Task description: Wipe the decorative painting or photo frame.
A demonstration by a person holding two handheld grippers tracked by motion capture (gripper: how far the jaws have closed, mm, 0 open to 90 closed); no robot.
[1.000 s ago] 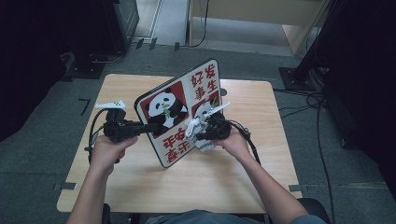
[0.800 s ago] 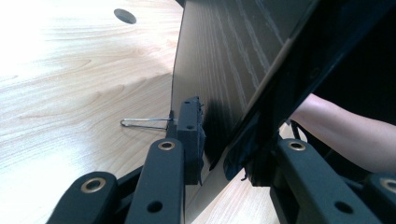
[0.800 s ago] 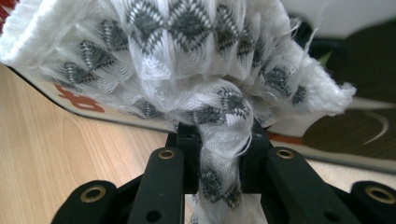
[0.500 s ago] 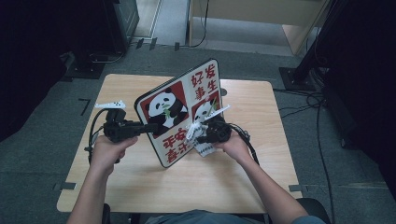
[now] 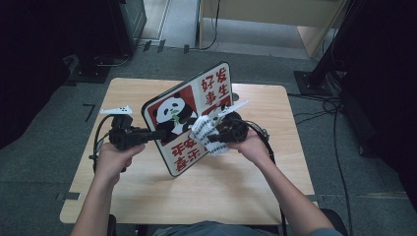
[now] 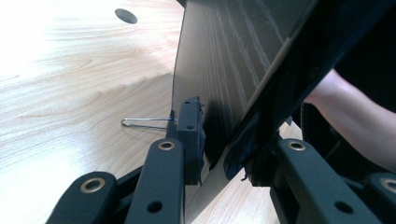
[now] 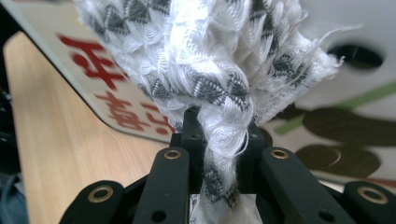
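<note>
Cloth [image 5: 204, 133] clenched in right gripper [image 5: 212, 133], pressed against panda board [image 5: 189, 118]; left gripper [image 5: 156, 134] clamps board edge

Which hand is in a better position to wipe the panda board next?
The right. The right gripper is shut on the white cloth, which lies against the panda board face. The left gripper clamps the board's edge, holding it tilted up.

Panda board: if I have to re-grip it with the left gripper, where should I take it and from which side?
Take the panda board at its left edge, coming in level from the left, where the left gripper clamps it now. The board is a thin flat panel tilted up on its lower edge, so jaws can straddle that edge, leaving the printed face free for the cloth.
</note>
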